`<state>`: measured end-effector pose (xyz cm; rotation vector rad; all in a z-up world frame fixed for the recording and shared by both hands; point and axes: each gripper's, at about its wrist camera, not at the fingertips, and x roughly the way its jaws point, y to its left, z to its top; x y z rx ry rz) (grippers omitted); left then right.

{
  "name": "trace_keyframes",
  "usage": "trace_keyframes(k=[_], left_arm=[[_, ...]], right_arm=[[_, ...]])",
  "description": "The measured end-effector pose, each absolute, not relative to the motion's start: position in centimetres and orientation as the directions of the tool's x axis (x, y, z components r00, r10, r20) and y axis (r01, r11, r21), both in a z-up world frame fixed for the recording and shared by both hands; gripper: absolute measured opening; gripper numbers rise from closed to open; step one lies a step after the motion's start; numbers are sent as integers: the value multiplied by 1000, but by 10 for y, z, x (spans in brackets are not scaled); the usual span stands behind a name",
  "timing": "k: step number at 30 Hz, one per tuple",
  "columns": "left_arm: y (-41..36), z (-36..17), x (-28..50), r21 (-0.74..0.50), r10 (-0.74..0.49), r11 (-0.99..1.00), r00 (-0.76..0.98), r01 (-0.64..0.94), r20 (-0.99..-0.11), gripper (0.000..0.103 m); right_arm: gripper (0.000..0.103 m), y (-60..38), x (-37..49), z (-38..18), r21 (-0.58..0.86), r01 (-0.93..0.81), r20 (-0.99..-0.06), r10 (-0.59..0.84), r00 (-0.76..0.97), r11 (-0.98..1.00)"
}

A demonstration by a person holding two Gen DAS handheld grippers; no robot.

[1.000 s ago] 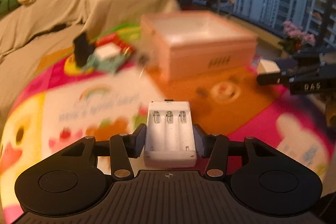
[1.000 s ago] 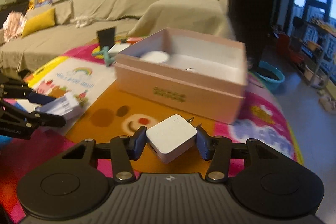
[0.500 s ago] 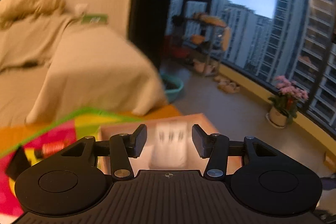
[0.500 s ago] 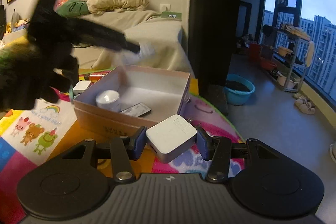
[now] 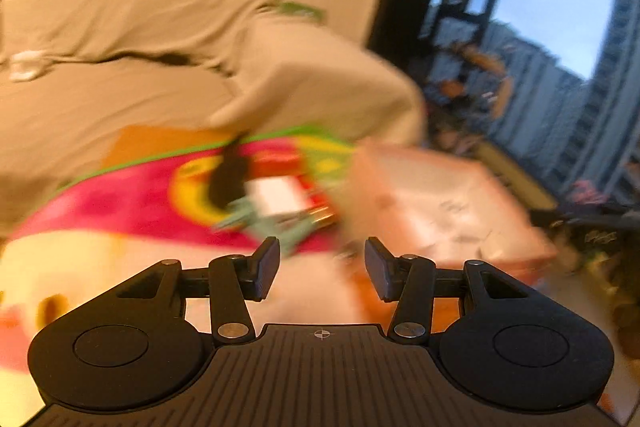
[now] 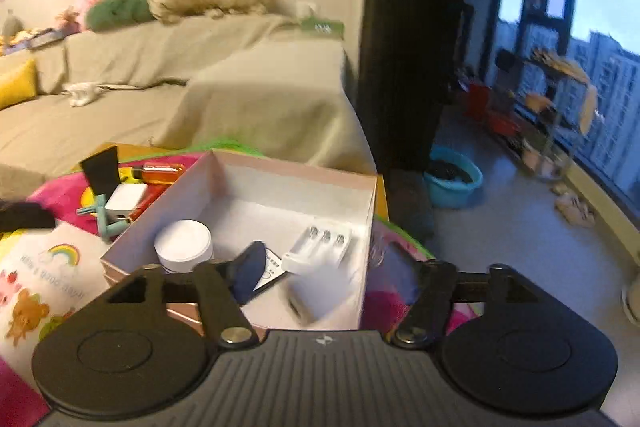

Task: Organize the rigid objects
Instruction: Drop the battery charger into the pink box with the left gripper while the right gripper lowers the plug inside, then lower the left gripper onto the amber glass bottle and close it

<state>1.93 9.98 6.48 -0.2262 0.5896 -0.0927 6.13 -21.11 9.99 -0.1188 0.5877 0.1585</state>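
Observation:
A pink open box (image 6: 308,183) sits on the colourful play mat. Inside it lie a white round tin (image 6: 183,245), a white battery holder (image 6: 320,249), a flat card-like item and a blurred white charger cube (image 6: 316,297) below my right gripper. My right gripper (image 6: 320,267) is open and empty, right above the box's near side. My left gripper (image 5: 322,267) is open and empty, over the mat left of the box (image 5: 444,207). A white adapter (image 5: 276,195), a teal piece and a black object lie beyond it, blurred.
Left of the box lie a white adapter (image 6: 124,201), a teal clip (image 6: 106,223), a black piece (image 6: 100,173) and an orange bottle (image 6: 162,171). A picture book (image 6: 44,275) lies at left. A covered sofa (image 6: 240,87) stands behind. A blue basin (image 6: 454,181) sits on the floor.
My left gripper dropped the battery holder into the box and swung back left, empty. My right gripper has opened and the white charger cube has fallen into the box.

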Motion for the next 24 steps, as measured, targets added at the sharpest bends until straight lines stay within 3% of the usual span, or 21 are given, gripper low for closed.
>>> trace_keyframes(k=[3,10,13,17,24], left_arm=[[123,57,14,-252,-109,967,826,-41,-553,51],[131,43,37,-298,-91,950,823,-97,-560,51],[119,45,53,-295,-123,954,823,-55,-554,51],[99,61,92,-198,-165,978,835,69,-525,51],[83,71,184,8,-108,990,779,143,-617,52]], right_arm=[[70,-207,49,91,-17,-189,-574,145,806,982],[71,-210,6,54,-3,-64,-599,50,799,998],[71,-212,-4,49,-9,-48,-595,33,803,999],[74,-214,-1,46,-18,-19,-568,5,823,1000],[75,-220,12,29,49,-14,-587,40,809,999]])
